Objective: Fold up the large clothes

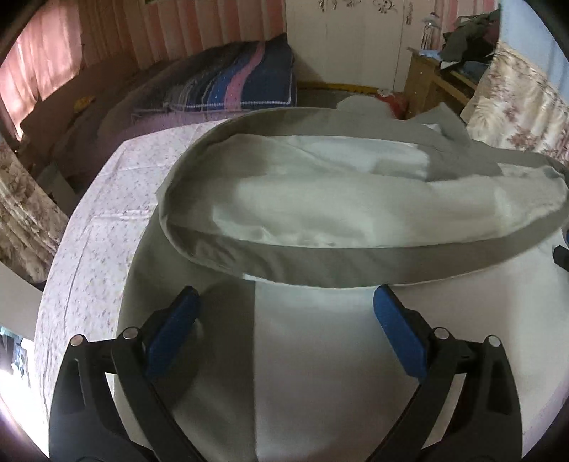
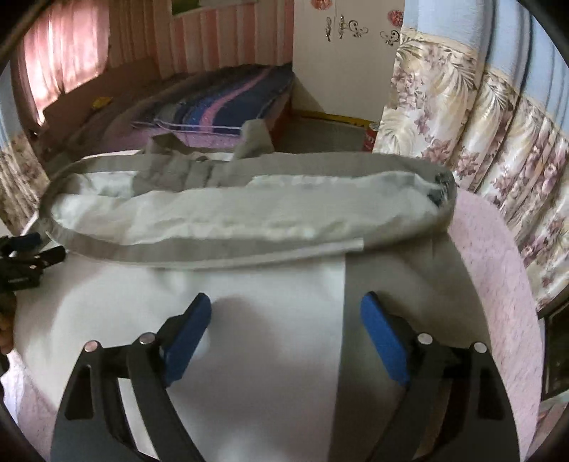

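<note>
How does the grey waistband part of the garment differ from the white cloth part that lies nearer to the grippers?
The grey waistband is darker, and it forms a narrow curved strip; the white cloth is pale and spreads wide. The grey waistband stands open as a loop that shows the lining inside; the white cloth lies mostly flat and smooth. Both belong to one garment on the pink bedsheet, and neither gripper holds them.

- Pink curtains (image 1: 42, 64) glow with daylight at far left; a striped pink wall (image 1: 199, 32) runs beside them
- A bed with a striped blue blanket (image 1: 245, 81) lies far; a white wardrobe (image 1: 355, 42) stands behind
- Floral curtains (image 2: 480, 142) hang at right
</note>
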The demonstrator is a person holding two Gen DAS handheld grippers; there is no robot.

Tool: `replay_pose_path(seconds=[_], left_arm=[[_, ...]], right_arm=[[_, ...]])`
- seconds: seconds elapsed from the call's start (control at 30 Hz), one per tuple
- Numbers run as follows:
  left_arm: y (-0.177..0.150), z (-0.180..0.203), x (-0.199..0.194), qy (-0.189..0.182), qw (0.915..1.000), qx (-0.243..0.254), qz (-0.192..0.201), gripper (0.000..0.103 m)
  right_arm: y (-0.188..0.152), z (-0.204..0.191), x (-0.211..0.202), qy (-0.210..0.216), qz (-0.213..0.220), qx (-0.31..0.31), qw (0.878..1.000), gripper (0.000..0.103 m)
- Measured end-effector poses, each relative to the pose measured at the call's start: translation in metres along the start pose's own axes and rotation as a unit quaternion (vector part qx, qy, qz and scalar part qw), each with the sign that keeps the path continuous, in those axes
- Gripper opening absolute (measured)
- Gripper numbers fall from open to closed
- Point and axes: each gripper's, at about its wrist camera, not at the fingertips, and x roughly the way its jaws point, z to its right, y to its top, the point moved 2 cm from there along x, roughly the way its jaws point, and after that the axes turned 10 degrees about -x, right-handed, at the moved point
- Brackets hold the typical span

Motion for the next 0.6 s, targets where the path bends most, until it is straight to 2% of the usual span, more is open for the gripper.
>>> replay_pose_path(seconds=[0.1,0.2,0.27,0.37,0.53,0.6], left_arm=[[0.014,-0.001,0.010,0.000,1.0000,-0.003,0.002,0.099],[0.033,-0.010,0.012,-0.022,0.9990,-0.033,0.019,0.099],[0.049,-0.015,0.007,-0.039,0.9964,-0.058,0.048,0.100],[0.072,-0.016,0.008,-0.040,0.9937,-0.076,0.072,0.100],[0.101,-0.011,0.032,-0.006,0.9938,-0.065,0.091,0.100],[0.111,-0.012,0.043,0.029,0.9932,-0.059,0.096,0.100]], right_arm=[[0.017,0.003,0.012,0.025,-0.003,0.001,1.000,0.089],[0.033,0.008,0.021,0.050,0.014,0.014,0.999,0.089],[0.043,0.015,0.026,0.050,0.021,0.025,0.998,0.089],[0.057,0.028,0.038,0.044,0.037,0.054,0.997,0.089],[0.070,0.045,0.061,0.039,0.038,0.094,0.994,0.089],[0.073,0.049,0.071,0.031,0.031,0.097,0.994,0.089]])
